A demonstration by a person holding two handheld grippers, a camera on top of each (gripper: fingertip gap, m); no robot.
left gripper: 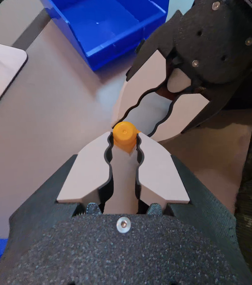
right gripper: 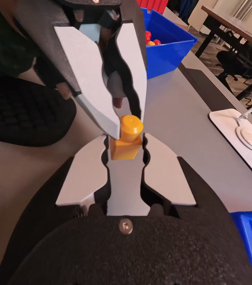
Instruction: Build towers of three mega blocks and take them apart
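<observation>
Pinching orange block's [right gripper: 124, 148] stud, left gripper [left gripper: 124, 135]; right gripper [right gripper: 124, 142] parted around its body, visible only right-wrist.

Gray table [right gripper: 176, 108]: blue bins [right gripper: 168, 50], white plate [right gripper: 230, 138].
</observation>
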